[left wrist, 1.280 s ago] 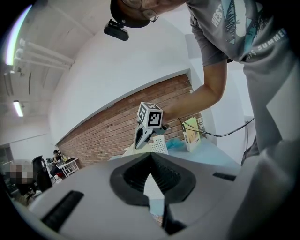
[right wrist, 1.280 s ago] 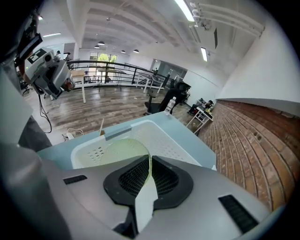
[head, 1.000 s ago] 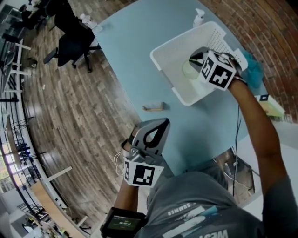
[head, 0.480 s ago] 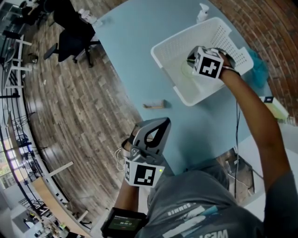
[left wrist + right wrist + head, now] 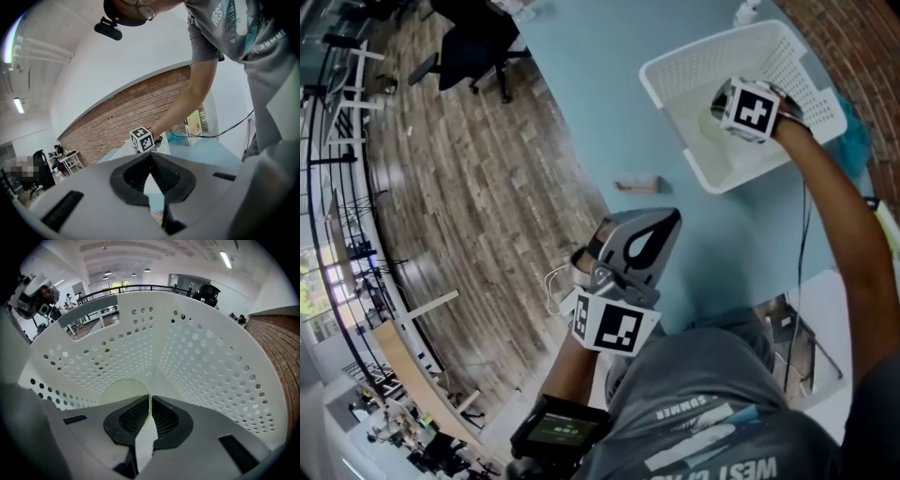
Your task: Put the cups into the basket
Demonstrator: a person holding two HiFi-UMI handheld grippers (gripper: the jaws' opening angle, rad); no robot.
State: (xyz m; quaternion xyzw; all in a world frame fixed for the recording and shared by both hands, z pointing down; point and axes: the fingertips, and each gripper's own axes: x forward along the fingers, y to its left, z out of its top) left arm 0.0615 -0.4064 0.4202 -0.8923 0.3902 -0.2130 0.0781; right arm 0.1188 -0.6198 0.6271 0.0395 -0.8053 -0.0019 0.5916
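A white perforated plastic basket [image 5: 694,58] stands at the upper right of the head view, and the only thing I can see in it is a pale green translucent cup [image 5: 711,127], low against the basket's near wall. The right gripper [image 5: 727,111] reaches steeply down into the basket, and in the right gripper view its jaws [image 5: 149,399] are clamped on the cup's thin rim [image 5: 123,391], with the dotted basket wall [image 5: 211,357] curving all around.

The left gripper [image 5: 670,217] hangs at the middle of the head view, over the near edge of the surface. In the left gripper view its jaws [image 5: 151,157] are pressed together with nothing between them.

The person's grey T-shirt [image 5: 703,422] carries print at the bottom of the frame; "SUMMER" and "WEST" can be read, the rest not.

The surface [image 5: 581,84] is a light blue rounded tabletop. A small tan oblong thing [image 5: 636,184] lies on it just left of the basket; I cannot tell what it is. A teal cloth [image 5: 858,145] shows at the right edge, beyond the basket. Wood-plank floor [image 5: 469,187] fills the left of the frame, with a black office chair [image 5: 473,33] at the top and a red brick wall [image 5: 122,112] behind the surface.
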